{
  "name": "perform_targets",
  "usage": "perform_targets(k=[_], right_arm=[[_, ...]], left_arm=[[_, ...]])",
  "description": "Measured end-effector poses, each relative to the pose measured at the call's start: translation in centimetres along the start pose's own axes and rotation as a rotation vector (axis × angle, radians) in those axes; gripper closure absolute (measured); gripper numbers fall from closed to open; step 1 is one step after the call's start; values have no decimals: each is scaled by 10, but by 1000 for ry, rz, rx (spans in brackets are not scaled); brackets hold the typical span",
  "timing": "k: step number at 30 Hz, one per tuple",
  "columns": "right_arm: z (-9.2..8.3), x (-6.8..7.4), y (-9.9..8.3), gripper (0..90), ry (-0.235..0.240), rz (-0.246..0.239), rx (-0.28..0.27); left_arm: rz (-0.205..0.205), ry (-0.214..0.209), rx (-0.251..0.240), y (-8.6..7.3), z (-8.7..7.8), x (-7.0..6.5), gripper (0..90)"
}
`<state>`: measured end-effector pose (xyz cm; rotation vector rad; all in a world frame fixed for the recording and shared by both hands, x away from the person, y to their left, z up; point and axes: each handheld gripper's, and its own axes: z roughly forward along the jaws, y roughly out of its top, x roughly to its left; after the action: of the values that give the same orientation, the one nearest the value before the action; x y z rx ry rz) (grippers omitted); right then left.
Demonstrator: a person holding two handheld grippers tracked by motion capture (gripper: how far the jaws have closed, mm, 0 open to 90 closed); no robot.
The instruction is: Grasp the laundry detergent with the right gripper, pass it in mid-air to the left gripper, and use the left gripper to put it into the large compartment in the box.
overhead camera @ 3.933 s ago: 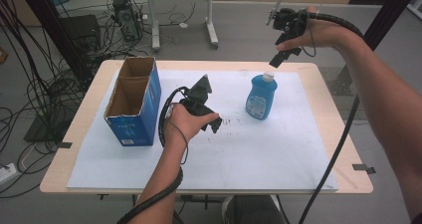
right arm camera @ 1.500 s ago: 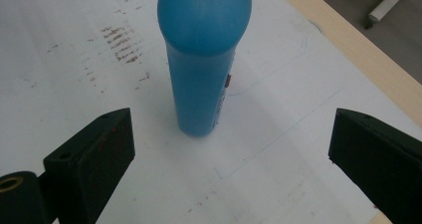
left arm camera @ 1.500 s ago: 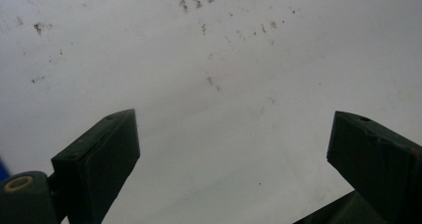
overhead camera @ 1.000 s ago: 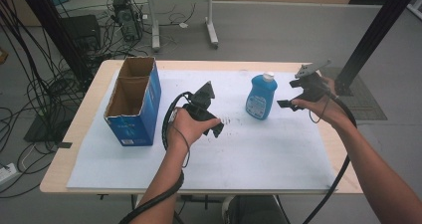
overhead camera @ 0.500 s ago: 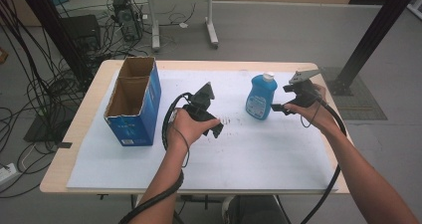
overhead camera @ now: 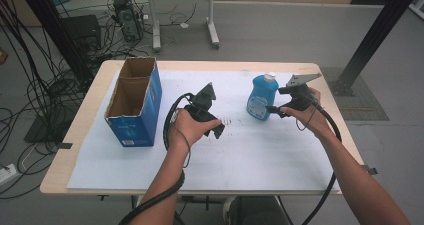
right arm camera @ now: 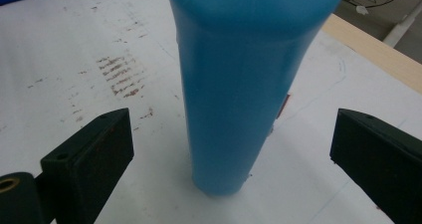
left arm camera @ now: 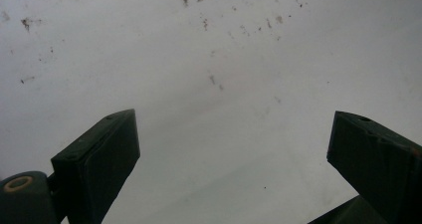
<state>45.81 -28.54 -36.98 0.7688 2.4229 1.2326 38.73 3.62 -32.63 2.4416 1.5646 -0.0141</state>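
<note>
On the bench (overhead camera: 330, 120), covered by a white sheet (overhead camera: 240, 160), a blue bottle (overhead camera: 261, 98) with a white cap stands upright right of centre. Right tool (overhead camera: 271, 109): held level just beside the bottle's right flank, jaws spread wide and pointing at it; in the right gripper view the bottle (right arm camera: 244, 84) stands between the two jaws, nearer the left one, touching neither. Left tool (overhead camera: 216, 130): held near the sheet's middle, well apart from the bottle, jaws likewise spread and gripping nothing; the left gripper view looks down on bare sheet (left arm camera: 209, 84) with faint brown scuff marks. Left of centre, an open-topped blue cardboard box (overhead camera: 134, 101) stands upright. Brown scuff marks (right arm camera: 122, 74) lie on the sheet between the left tool and the bottle. A black cable trails from each tool toward the bench's near edge.
</note>
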Motion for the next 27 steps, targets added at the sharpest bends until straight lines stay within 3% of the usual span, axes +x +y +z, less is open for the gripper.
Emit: perform_targets(k=[27], right_arm=[[35, 1, -16, 21, 13, 51, -95]], left_arm=[[2, 3, 8, 1, 4, 2, 68]])
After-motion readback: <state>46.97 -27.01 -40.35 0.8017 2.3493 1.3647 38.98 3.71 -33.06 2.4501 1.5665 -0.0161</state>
